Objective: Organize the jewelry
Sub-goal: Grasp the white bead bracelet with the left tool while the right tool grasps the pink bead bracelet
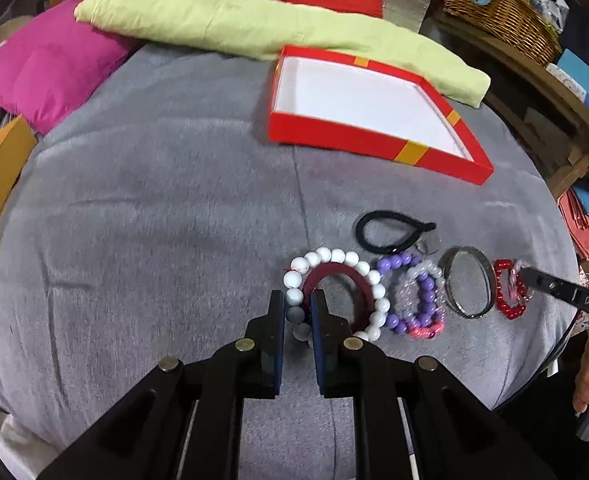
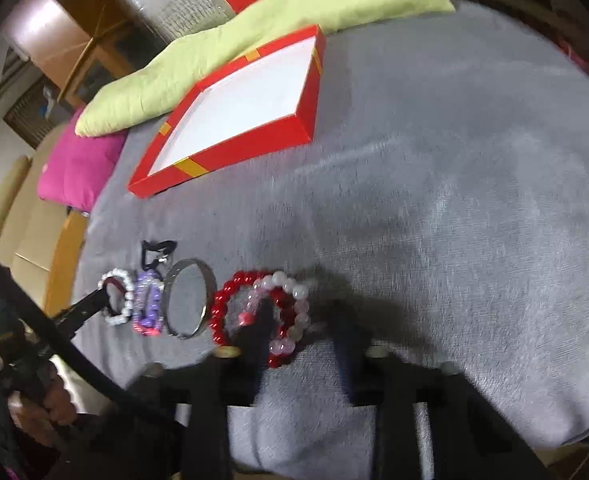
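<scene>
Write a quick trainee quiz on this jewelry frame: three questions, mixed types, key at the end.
1. True or false: the red box already holds a bracelet.
2. What sits between the pads of the left gripper? A: a wristwatch. B: the white bead bracelet. C: the black hair tie.
3. Name the item lying between the purple bead bracelet and the red bead bracelet.

Key: 1 false, the box is empty; 2 B; 3 the metal bangle.

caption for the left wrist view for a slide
Left gripper shut on a white bead bracelet in a row of bracelets on grey fabric, red box open behind.
</scene>
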{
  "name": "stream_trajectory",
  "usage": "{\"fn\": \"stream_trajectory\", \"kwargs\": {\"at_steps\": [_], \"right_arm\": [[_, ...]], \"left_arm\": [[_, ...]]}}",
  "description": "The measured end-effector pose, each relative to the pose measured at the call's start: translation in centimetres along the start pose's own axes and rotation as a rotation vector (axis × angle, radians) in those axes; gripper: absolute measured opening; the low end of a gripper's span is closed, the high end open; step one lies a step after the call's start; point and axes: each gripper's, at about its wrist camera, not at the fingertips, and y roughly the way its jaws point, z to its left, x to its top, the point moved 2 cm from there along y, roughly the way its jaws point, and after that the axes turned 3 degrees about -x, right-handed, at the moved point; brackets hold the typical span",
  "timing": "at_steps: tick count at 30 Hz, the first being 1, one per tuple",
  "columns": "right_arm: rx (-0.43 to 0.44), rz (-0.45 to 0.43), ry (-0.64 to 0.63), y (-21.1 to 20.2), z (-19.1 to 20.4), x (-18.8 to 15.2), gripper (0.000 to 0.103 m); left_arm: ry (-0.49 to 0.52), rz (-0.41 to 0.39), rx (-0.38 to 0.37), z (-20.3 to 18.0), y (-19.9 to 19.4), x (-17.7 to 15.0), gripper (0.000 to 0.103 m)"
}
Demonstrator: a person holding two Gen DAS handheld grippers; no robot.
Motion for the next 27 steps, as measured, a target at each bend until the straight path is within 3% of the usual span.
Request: {"fn": "stream_trajectory", "kwargs": {"at_steps": [10, 15, 23, 27], "right_arm": [[0.013, -0.135, 0.049, -2.4, -0.5, 0.7, 0.008], [0.052, -0.205, 0.072, -3.6, -0.5, 1.1, 0.008], [0.062, -0.193, 0.065, -3.1, 0.1, 0.9, 0.008], [0.063, -0.204, 0.057, -3.2, 0.3, 0.8, 0.008]], "left_arm": [[0.008, -0.033, -0.053, 0.0, -0.7, 0.0, 0.012], [0.043, -0.126, -0.079, -0.6, -2.6, 0.6, 0.013], [0.036, -0.101, -0.093, -0.7, -2.2, 0.7, 0.013], [0.019, -0.094, -0.046, -0.1, -1.8, 0.6, 0.028]]}}
